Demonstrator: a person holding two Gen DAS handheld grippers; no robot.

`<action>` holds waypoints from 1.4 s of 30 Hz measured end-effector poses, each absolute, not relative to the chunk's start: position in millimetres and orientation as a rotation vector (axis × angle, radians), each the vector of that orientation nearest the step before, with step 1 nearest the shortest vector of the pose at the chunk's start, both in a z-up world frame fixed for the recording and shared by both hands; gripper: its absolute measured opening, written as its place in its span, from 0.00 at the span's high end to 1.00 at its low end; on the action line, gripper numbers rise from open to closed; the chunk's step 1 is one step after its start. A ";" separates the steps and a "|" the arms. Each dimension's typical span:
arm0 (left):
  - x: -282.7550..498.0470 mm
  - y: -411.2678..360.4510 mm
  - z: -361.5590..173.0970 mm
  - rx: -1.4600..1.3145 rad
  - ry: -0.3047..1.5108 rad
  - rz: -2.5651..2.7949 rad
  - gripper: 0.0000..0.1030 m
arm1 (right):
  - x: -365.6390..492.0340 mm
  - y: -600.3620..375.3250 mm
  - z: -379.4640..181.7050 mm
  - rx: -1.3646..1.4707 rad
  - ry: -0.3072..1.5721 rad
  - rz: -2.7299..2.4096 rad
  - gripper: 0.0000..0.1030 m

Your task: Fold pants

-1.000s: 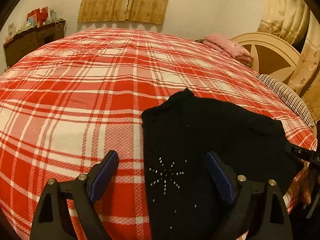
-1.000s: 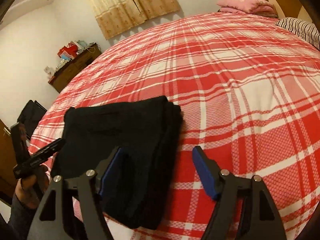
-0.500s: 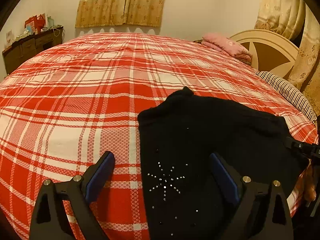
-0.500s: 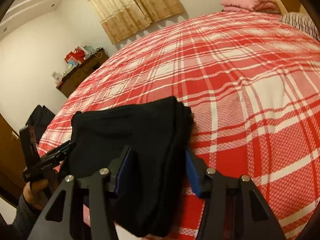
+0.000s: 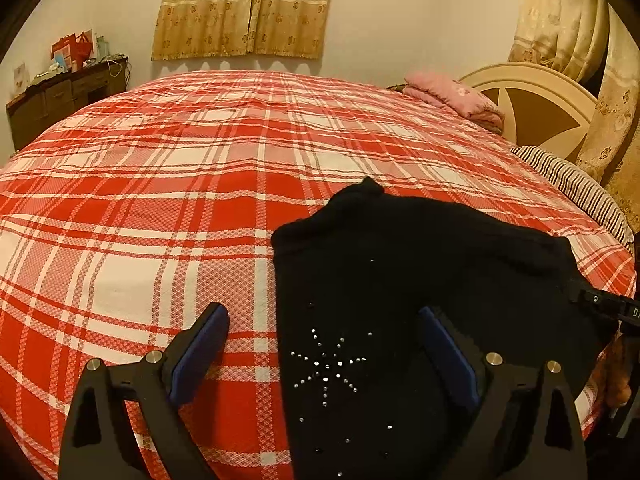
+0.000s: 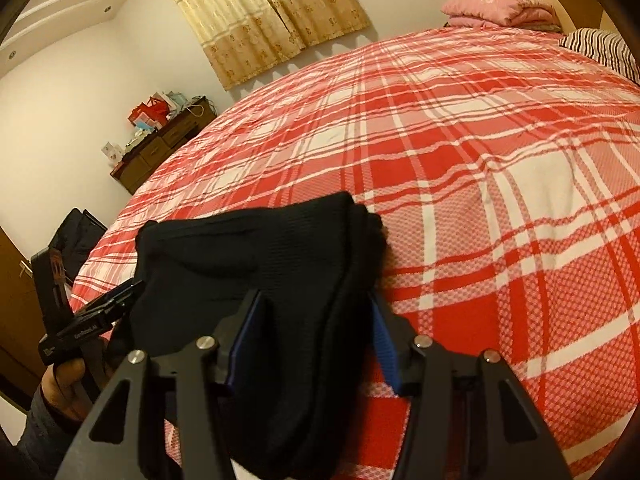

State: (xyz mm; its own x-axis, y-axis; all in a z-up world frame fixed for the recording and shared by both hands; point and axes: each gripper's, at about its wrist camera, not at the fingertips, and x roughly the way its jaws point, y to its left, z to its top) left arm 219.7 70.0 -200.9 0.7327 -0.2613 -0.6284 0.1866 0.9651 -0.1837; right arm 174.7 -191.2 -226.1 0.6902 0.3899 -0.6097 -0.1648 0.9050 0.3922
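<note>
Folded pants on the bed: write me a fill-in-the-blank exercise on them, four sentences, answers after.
1. The folded pants are ____ in colour.
2. They lie on a red and white ____ bedspread.
3. A ____-shaped pattern of studs decorates the pants.
4. The right gripper has its blue pads on either side of the pants' thick ____ edge.

Missing words: black; plaid; star; folded
</note>
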 end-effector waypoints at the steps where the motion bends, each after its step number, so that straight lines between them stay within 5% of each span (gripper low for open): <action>1: 219.3 69.3 -200.8 -0.111 0.704 -0.248 0.06 | 175.5 -190.5 -225.2 0.319 0.757 0.316 0.47; 4: 216.3 67.4 -199.8 -0.105 0.697 -0.259 0.15 | 177.7 -193.4 -224.0 0.340 0.771 0.334 0.56; 6: 212.6 64.7 -196.7 -0.102 0.689 -0.283 0.29 | 177.0 -197.4 -224.9 0.376 0.773 0.356 0.65; 7: 212.1 63.0 -196.3 -0.111 0.697 -0.316 0.44 | 176.2 -198.3 -224.4 0.388 0.771 0.364 0.69; 12: 209.7 68.0 -195.3 -0.142 0.694 -0.322 0.48 | 165.8 -186.2 -214.1 0.313 0.731 0.362 0.73; 20: 205.7 84.4 -190.6 -0.260 0.699 -0.381 0.83 | 155.3 -178.2 -200.1 0.288 0.678 0.374 0.74; 29: 199.9 104.6 -167.0 -0.331 0.646 -0.389 0.87 | 158.2 -153.0 -168.3 0.253 0.615 0.434 0.74; 42: 211.5 208.9 -132.8 -0.299 0.565 -0.151 0.87 | 274.6 -42.0 -146.0 0.170 0.635 0.616 0.75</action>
